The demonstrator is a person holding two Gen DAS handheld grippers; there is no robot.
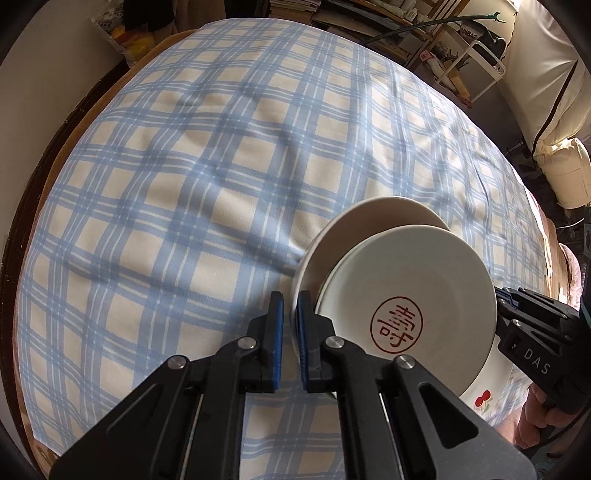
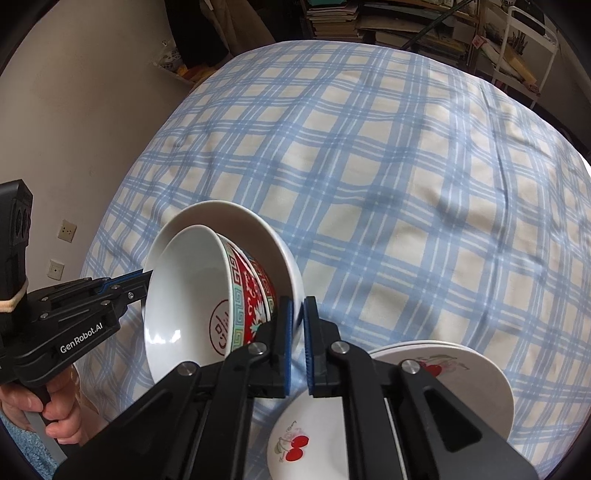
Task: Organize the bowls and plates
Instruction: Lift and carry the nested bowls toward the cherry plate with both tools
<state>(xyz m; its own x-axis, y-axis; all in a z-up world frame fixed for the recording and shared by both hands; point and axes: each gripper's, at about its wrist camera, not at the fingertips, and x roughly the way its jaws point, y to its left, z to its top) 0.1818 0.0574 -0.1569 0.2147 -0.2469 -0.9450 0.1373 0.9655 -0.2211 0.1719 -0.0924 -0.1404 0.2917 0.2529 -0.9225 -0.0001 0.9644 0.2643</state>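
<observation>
With both rims pinched, the left gripper (image 1: 290, 325) and right gripper (image 2: 298, 325) are each clamped on the outer white bowl (image 2: 258, 236), tilting it with the red-patterned bowl (image 2: 251, 291) nested inside, above the checked cloth (image 1: 184, 184); cherry plates (image 2: 461, 373) sit beside, likely the stacking spot.

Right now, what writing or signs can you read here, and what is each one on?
"DAS": side of the black right gripper.
"GenRobot.AI": side of the black left gripper.
"壽", seemingly, in a red round seal: inside the red-patterned white bowl.
Lettering on the background bag: cut off, unreadable.
Stacked book spines: too small to read.
</observation>
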